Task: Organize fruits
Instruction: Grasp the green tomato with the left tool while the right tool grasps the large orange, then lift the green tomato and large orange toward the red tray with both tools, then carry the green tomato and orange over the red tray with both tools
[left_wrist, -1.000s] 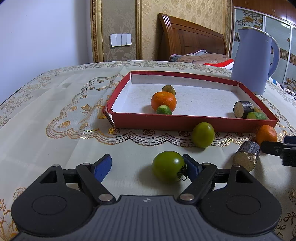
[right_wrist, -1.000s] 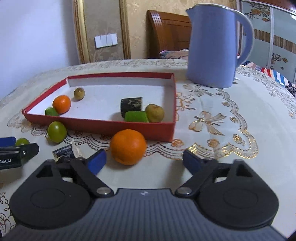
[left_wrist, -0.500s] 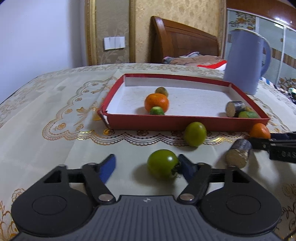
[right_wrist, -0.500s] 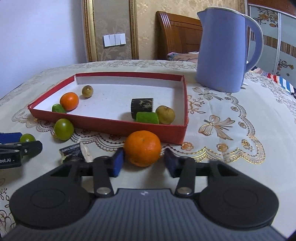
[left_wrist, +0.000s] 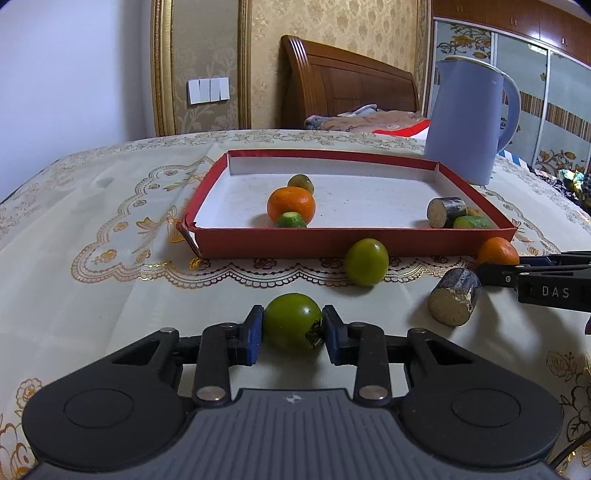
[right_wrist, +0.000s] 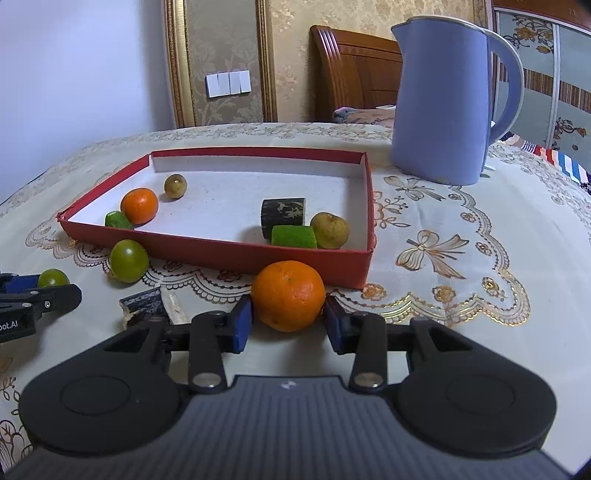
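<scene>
Your left hand-held gripper (left_wrist: 292, 331) is closing on the tomato (left_wrist: 291, 320), your right hand-held gripper (right_wrist: 288, 320) on the orange (right_wrist: 288, 295) (both pinched): lift them into the far tray (right_wrist: 221, 248).

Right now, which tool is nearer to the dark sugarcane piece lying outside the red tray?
Right. The right tool, closing on the orange, has the sugarcane piece just beside its finger. The left tool, closing on a green tomato, is farther away.

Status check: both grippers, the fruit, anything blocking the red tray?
Left gripper closing, fingers on green tomato. Right gripper closing, fingers on orange. Both fruit outside red tray. Second green tomato against its near wall.
</scene>
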